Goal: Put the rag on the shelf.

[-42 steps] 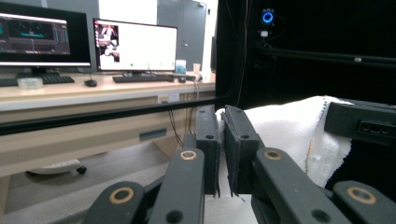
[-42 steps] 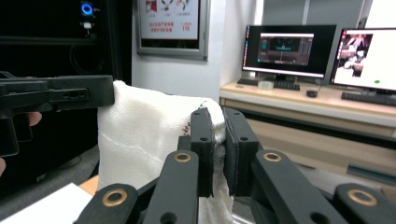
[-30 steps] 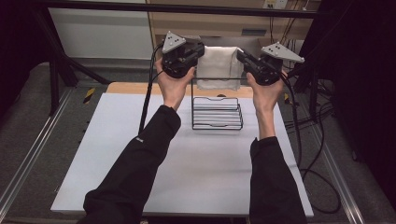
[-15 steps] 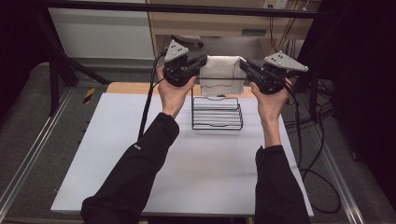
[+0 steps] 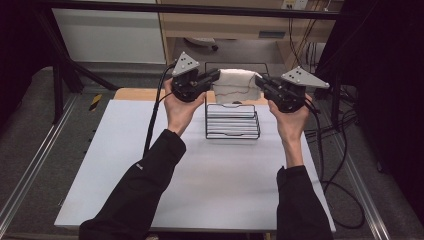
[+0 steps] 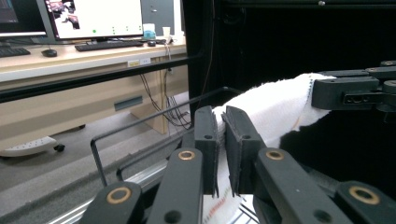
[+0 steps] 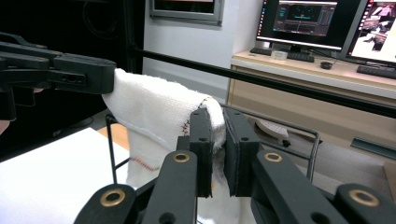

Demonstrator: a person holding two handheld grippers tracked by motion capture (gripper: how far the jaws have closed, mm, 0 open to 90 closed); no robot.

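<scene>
A white cloth (image 5: 238,84) hangs stretched between the two tools above the far end of the worktop (image 5: 150,165), at about twelve o'clock in the high view. The left tool (image 5: 214,77) pinches the cloth's left upper corner, its jaws pressed together on the fabric — in the left gripper view the towel (image 6: 275,109) runs from between the two black pads up toward two o'clock, where the other tool's jaws clamp its far corner. The right tool (image 5: 260,82) likewise grips the right upper corner; in the right gripper view its pads (image 7: 201,140) squeeze a fold of the cloth (image 7: 154,109), and the fabric stretches off toward ten o'clock to the left tool's jaw.

The cloth has a thin red stitched line near its edge, and its lower part drapes down behind a black wire rack (image 5: 233,121). The rack stands on the white worktop just below the cloth, between the two hands — the left hand (image 5: 180,107) at its nine o'clock side, the right hand (image 5: 289,120) at its three o'clock side. A taller black wire frame (image 5: 235,65) rises behind the cloth; whether the cloth touches it I cannot tell. Both forearms, in black sleeves, come in from six o'clock.
</scene>
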